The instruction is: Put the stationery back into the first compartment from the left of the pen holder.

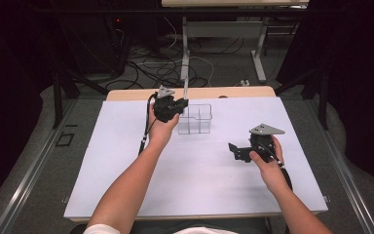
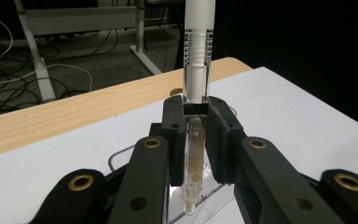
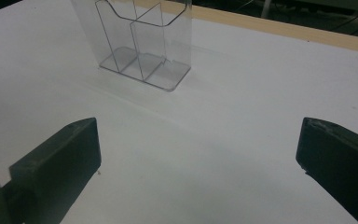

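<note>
Clear tube (image 2: 197,70) clamped upright in left gripper (image 1: 181,105) jaws, long axis vert., just above-left of clear organizer (image 1: 195,119), frame centre. Right gripper (image 1: 236,150) jaws wide open, empty, lower right.

High view looks forward and down over the white-covered table (image 1: 199,185); both gripper views look low and close, sharing the clear plastic compartmented holder (image 3: 142,42).
</note>
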`<act>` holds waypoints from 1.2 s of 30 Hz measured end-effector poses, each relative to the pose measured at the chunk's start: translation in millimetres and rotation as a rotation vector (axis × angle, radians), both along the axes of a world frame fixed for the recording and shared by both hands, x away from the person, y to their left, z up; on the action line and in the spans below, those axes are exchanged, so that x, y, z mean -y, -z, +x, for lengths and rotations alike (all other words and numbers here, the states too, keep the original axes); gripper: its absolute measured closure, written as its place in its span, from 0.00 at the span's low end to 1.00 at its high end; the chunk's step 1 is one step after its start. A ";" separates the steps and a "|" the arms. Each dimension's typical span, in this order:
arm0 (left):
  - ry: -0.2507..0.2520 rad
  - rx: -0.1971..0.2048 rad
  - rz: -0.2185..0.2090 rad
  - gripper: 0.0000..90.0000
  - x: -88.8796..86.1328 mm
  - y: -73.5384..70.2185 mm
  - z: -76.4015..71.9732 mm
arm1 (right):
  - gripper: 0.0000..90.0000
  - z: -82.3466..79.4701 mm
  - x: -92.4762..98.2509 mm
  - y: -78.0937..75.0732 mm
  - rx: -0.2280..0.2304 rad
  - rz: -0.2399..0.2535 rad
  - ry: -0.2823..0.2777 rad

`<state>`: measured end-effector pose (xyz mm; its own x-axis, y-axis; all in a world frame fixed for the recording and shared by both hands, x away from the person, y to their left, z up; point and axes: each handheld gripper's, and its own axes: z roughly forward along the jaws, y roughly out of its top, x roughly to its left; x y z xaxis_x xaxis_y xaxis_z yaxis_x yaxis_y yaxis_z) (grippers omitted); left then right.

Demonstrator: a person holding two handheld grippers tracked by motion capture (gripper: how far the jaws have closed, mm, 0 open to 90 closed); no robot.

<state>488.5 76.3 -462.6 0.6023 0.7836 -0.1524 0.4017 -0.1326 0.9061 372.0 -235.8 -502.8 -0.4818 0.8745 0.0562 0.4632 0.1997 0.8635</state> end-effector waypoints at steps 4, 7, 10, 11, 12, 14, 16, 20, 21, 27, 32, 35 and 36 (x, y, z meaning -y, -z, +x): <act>-0.013 0.014 0.008 0.88 2.4 4.2 4.3 | 0.00 -0.2 0.9 2.1 -0.014 0.000 0.001; -0.022 0.005 0.022 0.88 3.1 8.2 6.2 | 0.00 -0.6 1.2 2.1 -0.023 0.016 0.005; -0.024 -0.013 0.039 0.88 3.6 12.7 8.4 | 0.00 -0.5 2.5 2.7 -0.029 0.020 0.005; -0.027 -0.017 0.041 0.88 3.8 14.0 9.2 | 0.00 -0.5 2.5 3.1 -0.031 0.020 0.006; -0.031 -0.020 0.046 0.88 3.8 14.9 9.6 | 0.00 -0.6 2.6 3.2 -0.033 0.018 0.007; -0.037 -0.024 0.051 0.88 3.0 17.2 9.9 | 0.00 -0.2 2.8 3.4 -0.032 0.022 0.007; -0.040 -0.035 0.055 0.88 1.7 20.5 10.6 | 0.00 0.2 3.0 4.0 -0.031 0.027 0.007; -0.051 -0.049 0.059 0.88 -0.9 28.0 12.0 | 0.00 -0.4 5.1 6.3 -0.045 0.026 0.006; -0.052 -0.053 0.058 0.88 -1.4 29.5 12.2 | 0.00 -0.2 5.9 6.5 -0.047 0.031 0.003; -0.042 -0.073 0.056 0.88 -2.9 35.6 12.8 | 0.00 1.3 8.2 7.7 -0.058 0.060 0.014; -0.032 -0.094 0.059 0.88 -0.3 36.9 12.8 | 0.00 1.0 7.9 8.2 -0.069 0.072 0.020; -0.029 -0.099 0.063 0.88 2.0 38.2 12.8 | 0.00 0.4 7.2 8.5 -0.072 0.068 0.014; -0.027 -0.105 0.066 0.88 2.9 38.3 12.8 | 0.00 0.3 7.0 8.6 -0.073 0.068 0.014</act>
